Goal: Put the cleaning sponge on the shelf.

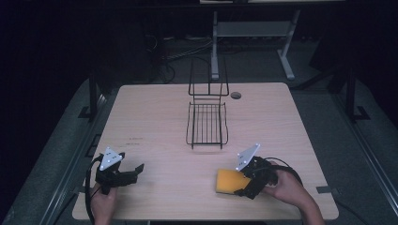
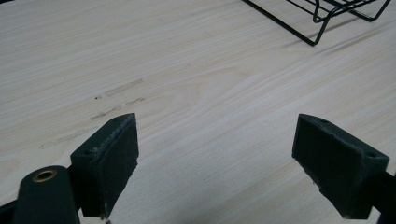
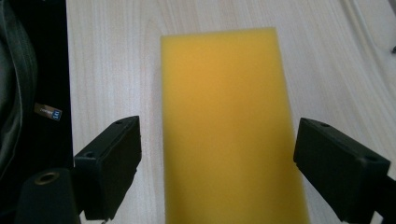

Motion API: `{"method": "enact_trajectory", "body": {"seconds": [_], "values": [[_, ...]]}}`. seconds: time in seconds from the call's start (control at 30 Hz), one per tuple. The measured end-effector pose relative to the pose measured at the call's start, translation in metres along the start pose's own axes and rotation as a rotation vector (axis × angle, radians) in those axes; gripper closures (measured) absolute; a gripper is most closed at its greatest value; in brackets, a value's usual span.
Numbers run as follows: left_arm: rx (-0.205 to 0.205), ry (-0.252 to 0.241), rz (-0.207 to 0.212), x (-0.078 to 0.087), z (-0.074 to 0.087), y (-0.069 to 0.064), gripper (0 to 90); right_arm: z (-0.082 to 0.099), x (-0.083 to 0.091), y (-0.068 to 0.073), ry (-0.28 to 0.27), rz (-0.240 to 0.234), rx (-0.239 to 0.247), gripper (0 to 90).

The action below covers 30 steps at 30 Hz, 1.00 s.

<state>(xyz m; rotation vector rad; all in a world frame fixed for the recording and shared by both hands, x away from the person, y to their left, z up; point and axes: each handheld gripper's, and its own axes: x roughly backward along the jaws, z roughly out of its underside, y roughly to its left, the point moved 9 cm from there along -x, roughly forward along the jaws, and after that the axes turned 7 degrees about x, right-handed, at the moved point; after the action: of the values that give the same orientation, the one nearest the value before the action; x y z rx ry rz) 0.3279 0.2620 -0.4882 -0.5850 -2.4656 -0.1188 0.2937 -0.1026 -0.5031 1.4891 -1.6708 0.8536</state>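
Straddling the yellow sponge, the right gripper has its two black jaws spread wide in the right gripper view, one at the lower left and one at the lower right of the frame, with bare gaps on both sides of the sponge and no contact yet. The sponge lies flat on the wooden table, running up the middle of that view and, in the high view, sitting at the lower right near the table's front edge. The step in hand looks like a grasp, so the right gripper should keep centred over the sponge's narrow width, come down until the pads are level with its sides, and close gently, since soft foam likely squashes and may slip. The left gripper, at the lower left of the high view, has its jaws equally far apart over bare wood and holds nothing. The black wire rack stands at upper centre, well apart from the sponge.
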Motion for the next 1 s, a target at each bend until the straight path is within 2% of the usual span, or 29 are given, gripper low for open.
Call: {"method": "enact_trajectory", "body": {"seconds": [0.37, 0.67, 1.0], "values": [[-0.001, 0.001, 0.002, 0.0, 0.0, 0.0, 14.0, -0.007, 0.001, -0.005, 0.013, 0.015, 0.02, 14.6], [-0.001, 0.002, 0.003, 0.0, 0.0, 0.0, 14.1, -0.008, -0.008, -0.007, 0.052, -0.008, 0.024, 14.6], [0.003, 0.001, 0.003, 0.0, 0.0, 0.0, 14.1, -0.007, -0.015, -0.009, 0.07, -0.026, 0.02, 14.6]]}}
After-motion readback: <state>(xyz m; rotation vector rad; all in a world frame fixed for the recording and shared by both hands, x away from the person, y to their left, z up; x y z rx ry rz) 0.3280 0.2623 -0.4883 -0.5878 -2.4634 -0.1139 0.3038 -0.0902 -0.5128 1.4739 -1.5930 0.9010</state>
